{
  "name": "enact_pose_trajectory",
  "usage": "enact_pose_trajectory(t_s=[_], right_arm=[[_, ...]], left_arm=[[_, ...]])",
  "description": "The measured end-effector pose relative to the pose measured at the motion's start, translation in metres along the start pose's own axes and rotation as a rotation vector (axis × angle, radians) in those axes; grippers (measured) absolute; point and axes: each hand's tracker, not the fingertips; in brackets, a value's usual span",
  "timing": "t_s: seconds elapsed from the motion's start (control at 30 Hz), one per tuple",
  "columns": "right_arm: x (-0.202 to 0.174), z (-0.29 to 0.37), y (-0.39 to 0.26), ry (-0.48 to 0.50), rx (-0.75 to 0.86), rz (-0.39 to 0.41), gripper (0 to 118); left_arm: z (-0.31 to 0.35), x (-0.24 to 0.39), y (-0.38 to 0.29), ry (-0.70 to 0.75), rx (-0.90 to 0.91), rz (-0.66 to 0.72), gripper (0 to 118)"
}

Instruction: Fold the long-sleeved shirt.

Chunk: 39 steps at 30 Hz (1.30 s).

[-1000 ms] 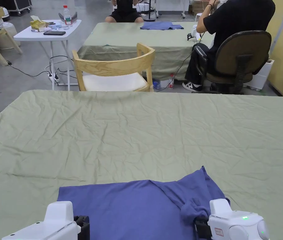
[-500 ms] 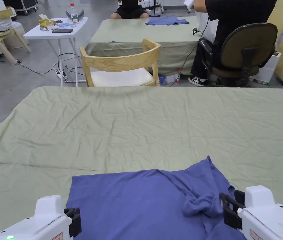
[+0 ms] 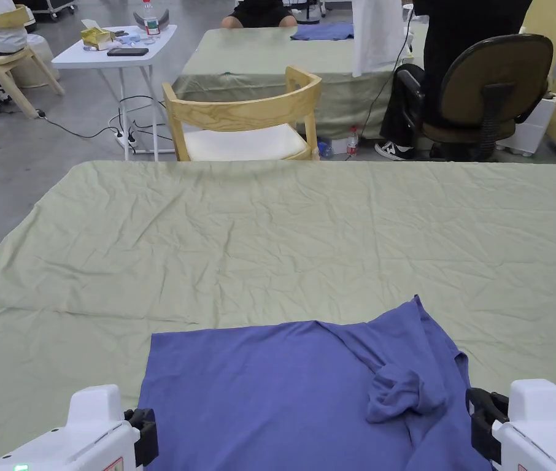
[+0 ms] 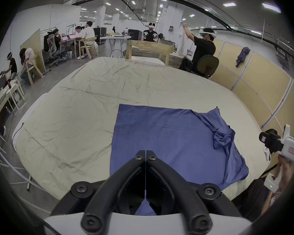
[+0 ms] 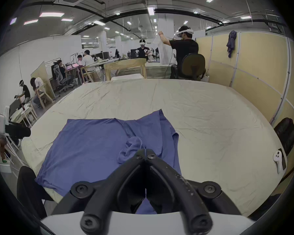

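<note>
Over on the left, the left gripper (image 3: 142, 432) hangs low at the near edge of the table (image 3: 270, 233), just off the left edge of the blue shirt (image 3: 283, 392). In the left gripper view its jaws are pressed together, tips meeting above the cloth with nothing between them (image 4: 145, 155).

Moving to the middle: the shirt lies on the green cloth at the near side of the table, its left part spread flat with a straight far edge. Towards its right side the fabric bunches, a sleeve (image 3: 402, 389) is crumpled into a lump on top, and a corner points away towards the far side.

On the right, the right gripper (image 3: 485, 423) sits just beside the shirt's right edge, close to that crumpled sleeve. In the right gripper view its jaws are also closed tip to tip (image 5: 145, 153), right in front of the bunched sleeve (image 5: 131, 147), gripping nothing.

Beyond the table stands a wooden chair (image 3: 246, 119).
</note>
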Motion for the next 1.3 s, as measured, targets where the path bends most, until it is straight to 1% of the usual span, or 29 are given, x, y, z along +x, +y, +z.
enact_pose_trajectory(t_s=[0.13,0.23,0.3,0.33,0.37,0.4,0.43,0.47,0.5,0.57,0.7,0.77,0.8,0.87,0.93,0.97,1.0,1.07,1.1,1.17,1.27,1.3], right_arm=[[0.000,-0.010,0.007,0.016,-0.030,0.013,1],[-0.002,-0.018,0.009,0.021,-0.044,0.021,1],[-0.003,-0.026,0.009,0.025,-0.060,0.018,1],[-0.003,-0.030,0.009,0.029,-0.069,0.013,1],[-0.004,-0.034,0.009,0.033,-0.080,0.007,1],[-0.005,-0.039,0.009,0.035,-0.089,0.002,1],[-0.006,-0.043,0.008,0.035,-0.098,0.001,1],[-0.008,-0.048,0.007,0.034,-0.116,0.009,1],[-0.009,-0.053,0.006,0.033,-0.135,0.021,1],[-0.011,-0.063,0.003,0.031,-0.159,0.033,1],[-0.011,-0.083,-0.002,0.020,-0.206,0.026,1],[-0.009,-0.093,-0.004,0.021,-0.230,0.009,1],[-0.008,-0.096,-0.004,0.022,-0.236,0.002,1],[-0.007,-0.102,-0.005,0.019,-0.249,0.002,1],[-0.005,-0.107,-0.005,0.016,-0.261,0.002,1],[-0.004,-0.107,-0.005,0.016,-0.264,0.000,1],[-0.004,-0.107,-0.006,0.015,-0.265,-0.001,1],[-0.004,-0.108,-0.005,0.016,-0.269,-0.007,1],[-0.004,-0.109,-0.005,0.016,-0.270,-0.010,1],[-0.004,-0.110,-0.003,0.016,-0.266,-0.012,1],[0.003,-0.115,0.009,0.019,-0.256,-0.013,1],[0.008,-0.118,0.016,0.023,-0.245,-0.016,1]], left_arm=[[-0.022,-0.001,0.025,-0.010,-0.027,-0.028,0],[-0.050,-0.007,0.053,-0.025,-0.084,-0.086,0],[-0.073,-0.013,0.069,-0.023,-0.092,-0.106,0],[-0.082,-0.018,0.075,-0.030,-0.097,-0.098,6],[-0.096,-0.023,0.083,-0.042,-0.104,-0.093,29],[-0.108,-0.028,0.090,-0.035,-0.110,-0.094,57],[-0.120,-0.030,0.095,-0.022,-0.116,-0.100,57],[-0.135,-0.034,0.099,0.000,-0.121,-0.114,65],[-0.149,-0.039,0.103,0.009,-0.119,-0.115,77],[-0.177,-0.050,0.111,0.015,-0.131,-0.097,71],[-0.235,-0.065,0.112,-0.015,-0.201,-0.080,70],[-0.262,-0.068,0.108,0.005,-0.239,-0.073,64],[-0.273,-0.070,0.106,0.005,-0.246,-0.074,62],[-0.290,-0.070,0.097,0.014,-0.272,-0.067,54],[-0.295,-0.069,0.091,0.014,-0.272,-0.067,53],[-0.289,-0.067,0.091,0.016,-0.254,-0.069,46],[-0.286,-0.064,0.092,0.025,-0.246,-0.075,37],[-0.282,-0.059,0.092,0.043,-0.215,-0.120,4],[-0.279,-0.060,0.092,0.028,-0.207,-0.111,4],[-0.277,-0.052,0.090,0.058,-0.194,-0.132,3],[-0.277,-0.054,0.087,0.056,-0.180,-0.108,3],[-0.280,-0.056,0.086,0.048,-0.201,-0.089,3]])
